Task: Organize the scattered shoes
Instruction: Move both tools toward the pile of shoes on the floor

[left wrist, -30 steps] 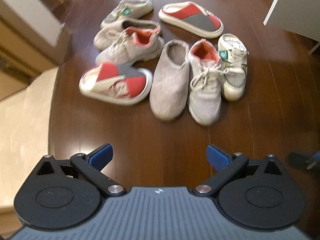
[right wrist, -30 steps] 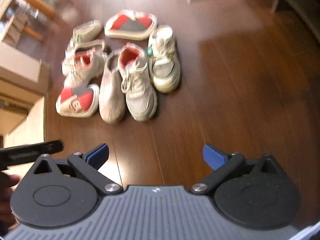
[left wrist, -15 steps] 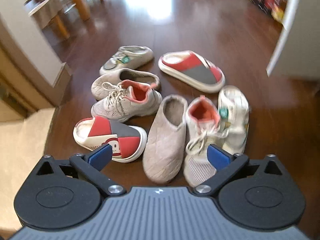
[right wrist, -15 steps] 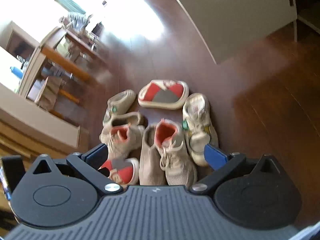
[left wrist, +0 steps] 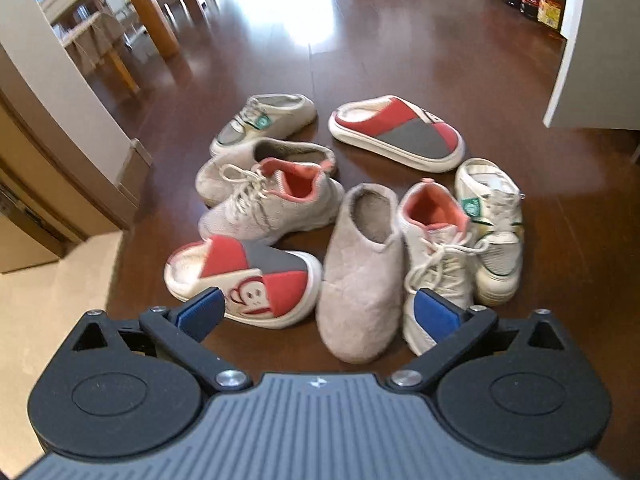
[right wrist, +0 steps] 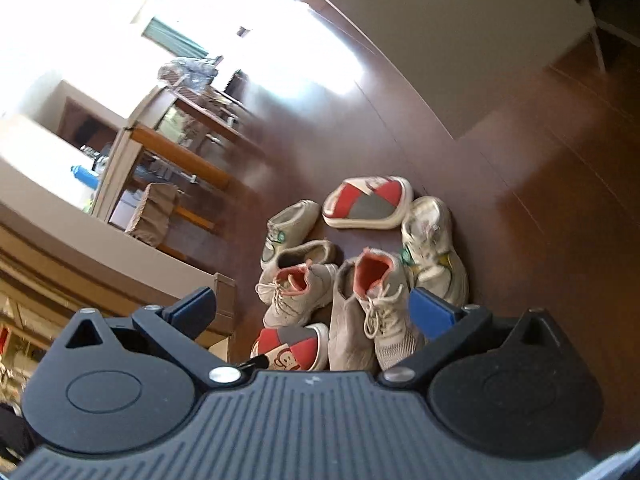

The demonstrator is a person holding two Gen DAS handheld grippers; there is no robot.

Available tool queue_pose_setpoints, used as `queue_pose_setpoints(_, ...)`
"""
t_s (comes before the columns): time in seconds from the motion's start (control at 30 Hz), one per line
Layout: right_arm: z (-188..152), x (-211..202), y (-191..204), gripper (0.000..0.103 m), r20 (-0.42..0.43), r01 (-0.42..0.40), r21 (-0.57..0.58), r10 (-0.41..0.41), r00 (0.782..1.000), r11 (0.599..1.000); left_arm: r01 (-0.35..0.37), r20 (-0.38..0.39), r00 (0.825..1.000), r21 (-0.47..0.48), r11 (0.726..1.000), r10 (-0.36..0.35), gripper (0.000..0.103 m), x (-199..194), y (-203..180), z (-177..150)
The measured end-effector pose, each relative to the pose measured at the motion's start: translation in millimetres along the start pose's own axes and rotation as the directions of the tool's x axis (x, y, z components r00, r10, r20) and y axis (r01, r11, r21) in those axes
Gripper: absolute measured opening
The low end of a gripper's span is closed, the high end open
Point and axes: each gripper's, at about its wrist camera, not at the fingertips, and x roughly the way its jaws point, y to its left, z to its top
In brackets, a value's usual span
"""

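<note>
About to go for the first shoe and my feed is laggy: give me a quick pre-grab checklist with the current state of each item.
1. Left gripper open and empty: ok, blue pads spread wide.
2. Right gripper open and empty: ok.
3. Nearest target in line: ok, the beige quilted fabric slipper lies between the left fingers' line of view, toe toward the camera.
4. Target free of neighbours: not ok, it touches the grey mesh sneaker with coral lining on its right.
5. Red-and-grey cartoon-monkey slipper clear of the left pad: cannot tell, the pad overlaps it in view.
6. Dark wood floor beside the pile free for sorting: ok.
</note>
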Motion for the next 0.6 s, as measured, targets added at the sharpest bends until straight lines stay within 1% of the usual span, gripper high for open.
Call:
queue_pose_setpoints(0.03, -1, 4, -1, 0.102, -0.003, 0.021, -0.024, -0.021, 1.0, 0.999, -0.001, -0.002, 1.0, 0.001, 1.0, 0.001, 0.102, -1, 3, -3)
queue_pose_setpoints(0.1, -3, 9, -4, 0.102, -0.025, 0.048, -0.024, -0.049, 0.998, 0.999, -0.004, -0.007, 1.0, 0.003, 1.0, 0.004, 0.102, -4, 8, -8)
queue_pose_setpoints(0.17, -6, 9, -9, 0.102, -0.06, 0.036, 0.001, -0.036, 0.998, 0.999, -0.006, -0.012, 1.0, 0.004, 1.0, 0.006, 0.102, -6, 13, -13)
queue_pose_setpoints(0.2, -6, 10, -10, 0.102, -0.065, 0.026, 0.008, -0.025, 0.998, 1.0, -0.014, -0.009, 1.0, 0.003, 1.0, 0.014, 0.102, -7, 18, -17)
queue_pose_setpoints(0.27, -6, 12, -8, 0.102, -0.063, 0.012, 0.001, -0.012, 0.998, 1.0, -0.032, -0.016, 0.999, -0.018, 0.999, 0.032, 0.102, -6, 27, -20)
queue_pose_setpoints(0.33, -9, 14, -3, 0.102, -0.066, 0.0, -0.031, -0.002, 0.998, 1.0, -0.037, -0.031, 0.999, -0.046, 0.998, 0.035, 0.102, -5, 33, -22)
queue_pose_setpoints(0.4, -11, 17, -1, 0.102, -0.085, -0.004, -0.04, 0.0, 0.996, 0.999, -0.024, -0.045, 0.999, -0.068, 0.997, 0.021, 0.102, -4, 37, -25)
queue_pose_setpoints(0.47, -12, 22, 0, 0.102, -0.113, -0.003, -0.04, -0.002, 0.994, 0.999, -0.008, -0.046, 0.999, -0.067, 0.998, 0.005, 0.102, -4, 37, -25)
queue_pose_setpoints(0.6, -13, 27, 0, 0.102, -0.136, -0.003, -0.032, -0.001, 0.991, 0.999, 0.009, -0.019, 1.0, -0.039, 0.999, -0.009, 0.102, -8, 32, -25)
